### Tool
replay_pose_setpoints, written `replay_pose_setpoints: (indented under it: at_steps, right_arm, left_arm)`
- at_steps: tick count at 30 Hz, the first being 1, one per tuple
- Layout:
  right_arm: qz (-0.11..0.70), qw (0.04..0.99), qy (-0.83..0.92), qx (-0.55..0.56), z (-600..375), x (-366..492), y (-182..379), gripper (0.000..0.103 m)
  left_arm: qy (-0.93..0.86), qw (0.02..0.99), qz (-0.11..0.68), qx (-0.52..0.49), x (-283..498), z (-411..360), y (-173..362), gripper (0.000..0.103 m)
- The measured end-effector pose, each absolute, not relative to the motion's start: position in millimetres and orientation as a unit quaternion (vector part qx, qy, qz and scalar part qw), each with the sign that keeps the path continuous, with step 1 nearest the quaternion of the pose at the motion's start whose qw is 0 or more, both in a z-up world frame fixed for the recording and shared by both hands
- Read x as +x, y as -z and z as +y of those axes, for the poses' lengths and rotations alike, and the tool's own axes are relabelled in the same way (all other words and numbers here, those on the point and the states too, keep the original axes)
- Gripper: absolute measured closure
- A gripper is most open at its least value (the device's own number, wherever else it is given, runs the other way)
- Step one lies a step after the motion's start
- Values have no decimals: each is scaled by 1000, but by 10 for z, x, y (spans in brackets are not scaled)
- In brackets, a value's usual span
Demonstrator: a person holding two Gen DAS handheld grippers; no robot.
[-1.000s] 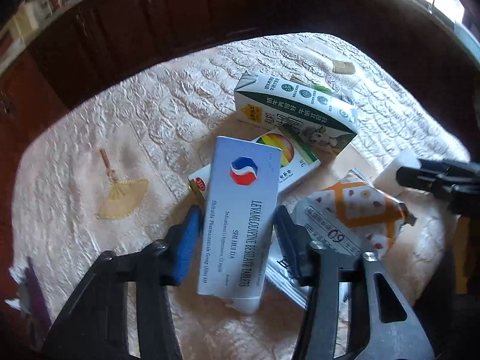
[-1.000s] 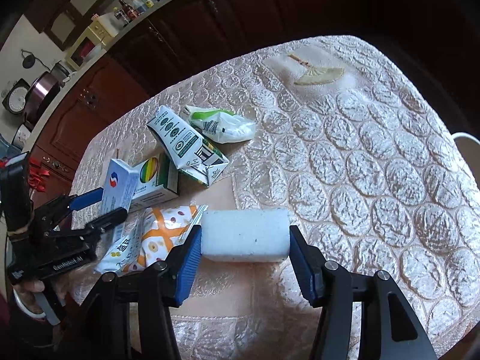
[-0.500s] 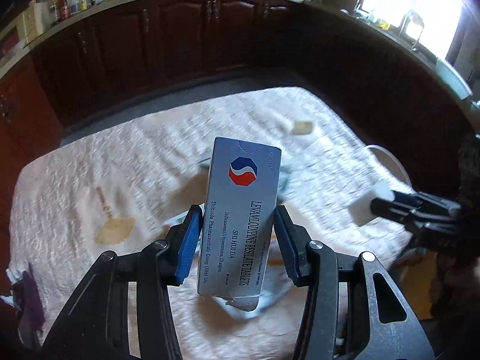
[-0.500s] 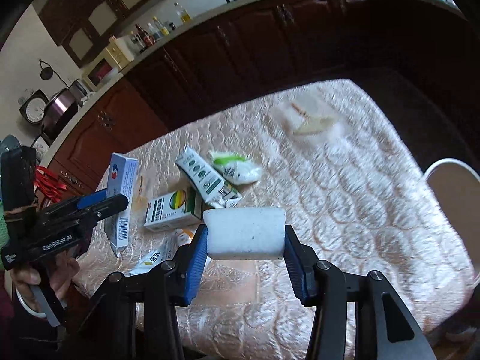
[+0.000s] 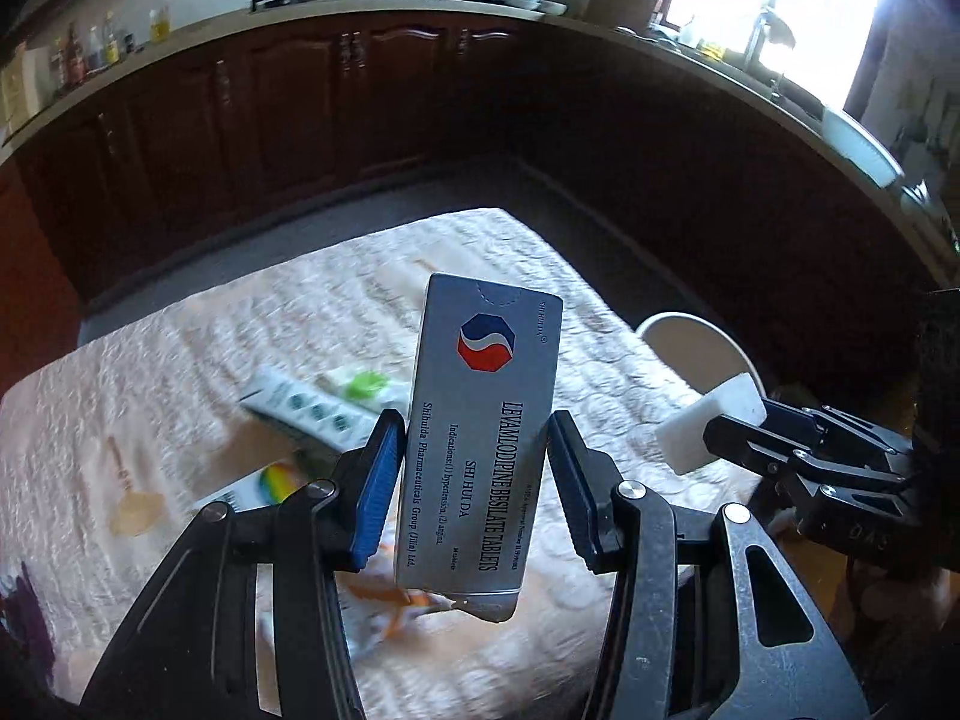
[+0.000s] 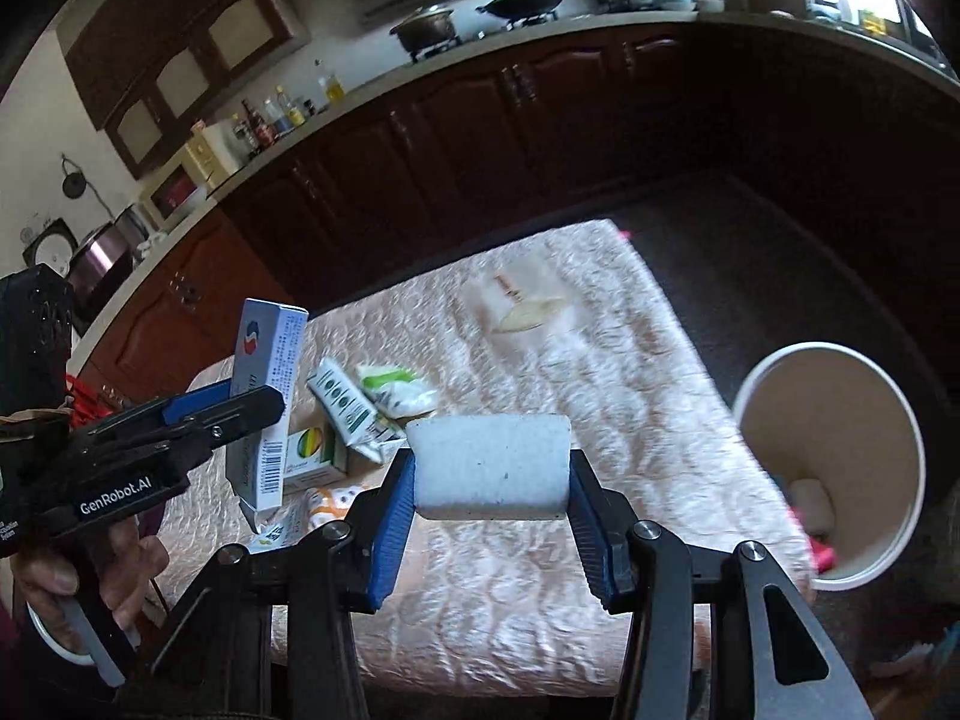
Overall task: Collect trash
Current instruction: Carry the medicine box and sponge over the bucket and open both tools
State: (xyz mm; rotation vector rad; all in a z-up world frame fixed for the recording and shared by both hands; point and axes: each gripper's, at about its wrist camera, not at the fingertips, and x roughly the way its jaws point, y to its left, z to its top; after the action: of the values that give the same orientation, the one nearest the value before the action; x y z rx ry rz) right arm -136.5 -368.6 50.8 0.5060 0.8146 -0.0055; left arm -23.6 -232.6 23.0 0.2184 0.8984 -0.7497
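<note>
The right tongs [image 6: 489, 501] clamp a white foam block [image 6: 489, 467] above the quilted surface [image 6: 540, 588]; right of them stands a white bin [image 6: 840, 576].

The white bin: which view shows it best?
The right wrist view: the white bin shows its whole open rim beside the table, with trash inside. The left wrist view catches only a rim arc behind the white foam block.

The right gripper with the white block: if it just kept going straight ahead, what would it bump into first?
Probably the quilted tablecloth past the white foam block; right gripper aims left of the paper bucket. Depth is unclear.
</note>
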Motion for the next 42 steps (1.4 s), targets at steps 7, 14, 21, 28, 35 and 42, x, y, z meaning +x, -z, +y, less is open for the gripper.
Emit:
replay_pose_setpoints:
  at_steps: [7,14,21,28,35,42]
  right_arm:
    - [374,889,39,263,-4056,-1645,-531,56]
    - [363,882,79,290,-4439,-1970,-469,56]
    - [359,871,116,315,-4770,-2232,-382,56]
    - [358,858,147,337,-5066,-2420,-276,56]
    - [361,843,167,360,-5295,-2544,-121,55]
    - [369,832,181,372,-5370,-2571,12,55]
  left_arm:
    - [387,816,414,114,-438,-2810,-283,56]
    - [420,795,419,128,-610,-3283,-234,56]
    - [441,779,426,133,-744,-3700,-168,56]
    - [456,766,431,143,-829,-4054,-98,56]
    - [465,754,440,148,-839,-4311,17,56]
    - [469,747,449,145,-811,-4492,121,56]
